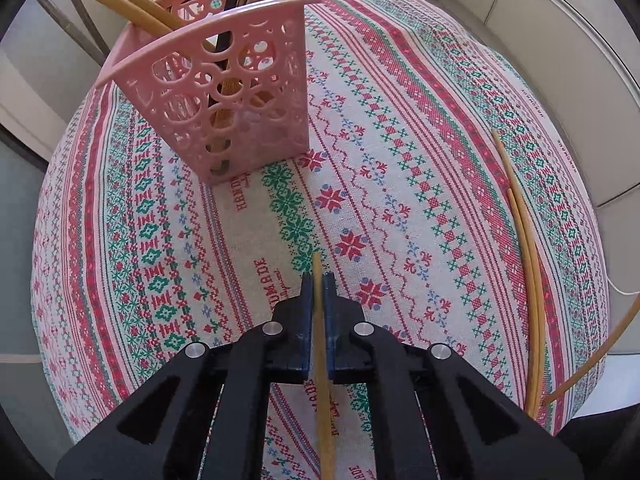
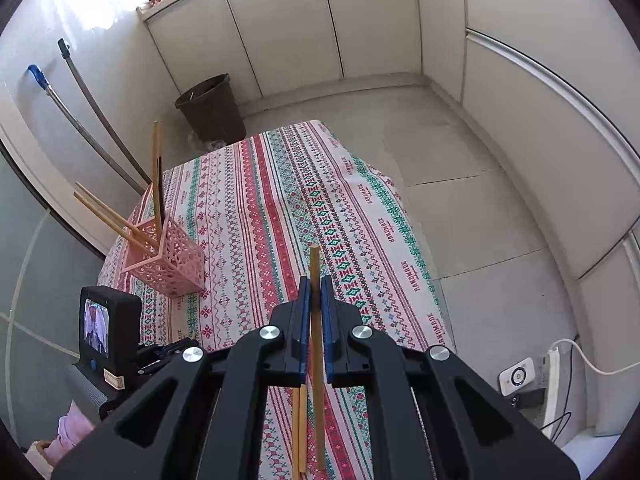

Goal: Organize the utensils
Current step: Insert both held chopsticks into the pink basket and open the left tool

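A pink perforated basket (image 1: 224,92) stands on the patterned tablecloth (image 1: 400,140) and holds several wooden chopsticks and a dark one. My left gripper (image 1: 318,280) is shut on a wooden chopstick (image 1: 323,400), a little nearer than the basket and above the cloth. Two more chopsticks (image 1: 528,264) lie along the cloth's right edge. In the right wrist view my right gripper (image 2: 315,284) is shut on another wooden chopstick (image 2: 315,264), raised over the table. The two lying chopsticks (image 2: 299,432) show below it. The basket (image 2: 168,260) stands at the left of that view.
The left gripper's camera body (image 2: 108,332) sits low on the left in the right wrist view. Beyond the table stand a dark bin (image 2: 212,108) and two long handles (image 2: 92,112) leaning on the wall. A power strip (image 2: 556,364) lies on the floor to the right.
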